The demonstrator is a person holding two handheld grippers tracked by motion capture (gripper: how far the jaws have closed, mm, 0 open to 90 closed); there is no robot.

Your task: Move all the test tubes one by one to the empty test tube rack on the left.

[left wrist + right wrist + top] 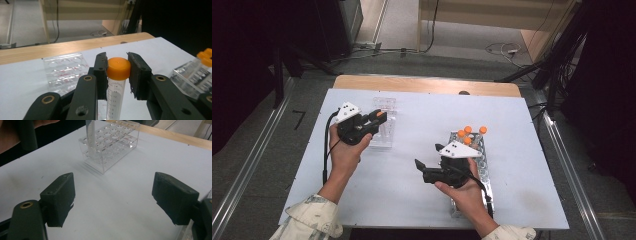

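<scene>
A person works two handheld grippers over a white-topped bench whose far edge shows a strip of bare wood. The left gripper, at about 10 o'clock on the bench, is clamped on an orange-capped tube, its jaws pressing the cap from both sides; the tube hangs upright above the near end of a clear empty rack, which sits close to the far edge with open white surface to its left and toward the person. The right gripper, near 5 o'clock, hovers with its jaws spread wide apart and nothing between them, pointing toward 9 o'clock across the bare middle of the bench. Directly under and behind that hand lies a second clear rack, running from 3 toward 5 o'clock, with four orange-capped tubes standing at its far end. The widest free room lies between the two racks, at the center of the bench. Beyond the far edge, cables trail on the floor, and metal rails flank the bench on both sides.
</scene>
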